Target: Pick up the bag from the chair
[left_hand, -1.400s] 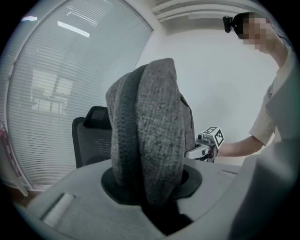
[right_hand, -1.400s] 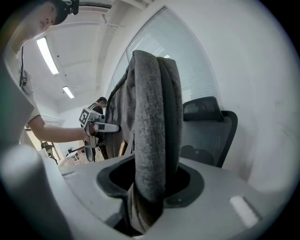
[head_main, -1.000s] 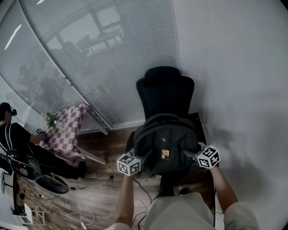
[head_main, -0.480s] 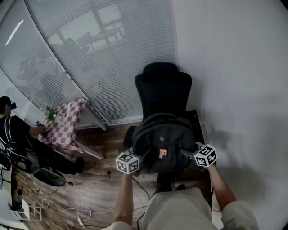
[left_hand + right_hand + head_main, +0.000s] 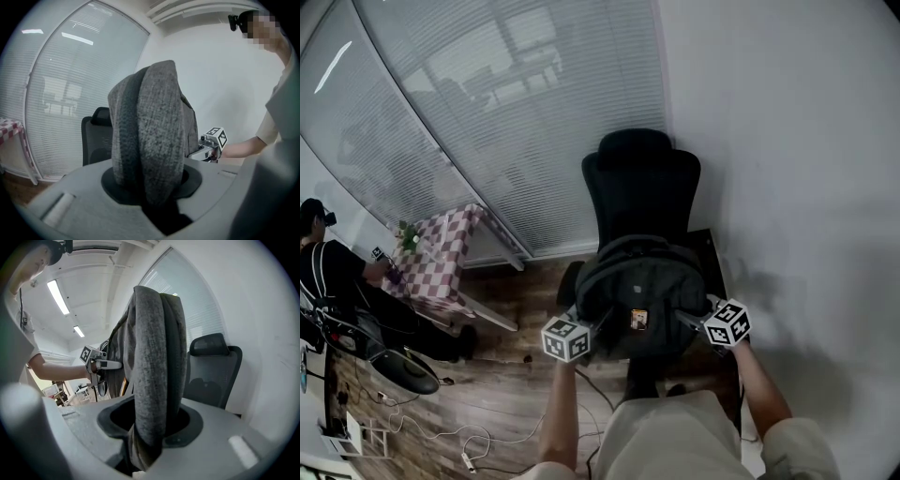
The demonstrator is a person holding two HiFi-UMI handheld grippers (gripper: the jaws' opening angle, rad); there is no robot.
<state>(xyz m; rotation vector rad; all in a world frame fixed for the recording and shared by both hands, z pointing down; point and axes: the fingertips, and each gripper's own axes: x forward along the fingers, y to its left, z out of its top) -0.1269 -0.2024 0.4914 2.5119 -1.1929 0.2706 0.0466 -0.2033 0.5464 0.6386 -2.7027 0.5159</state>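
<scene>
A dark grey backpack hangs between my two grippers, just in front of the black office chair; whether it touches the seat I cannot tell. At the bag's left side, my left gripper is shut on a padded grey shoulder strap. That strap fills its own view and rises out of the jaws. My right gripper is shut on the other padded strap at the bag's right side. Each gripper view shows the other gripper across the bag: the right gripper, the left gripper.
A glass wall with blinds curves behind the chair, and a white wall stands close on the right. A small table with a checked cloth and a seated person are at left. Cables lie on the wooden floor.
Both grippers shifted slightly with the bag early in the second, still shut on the straps. Over the last half second nothing visibly moved.
</scene>
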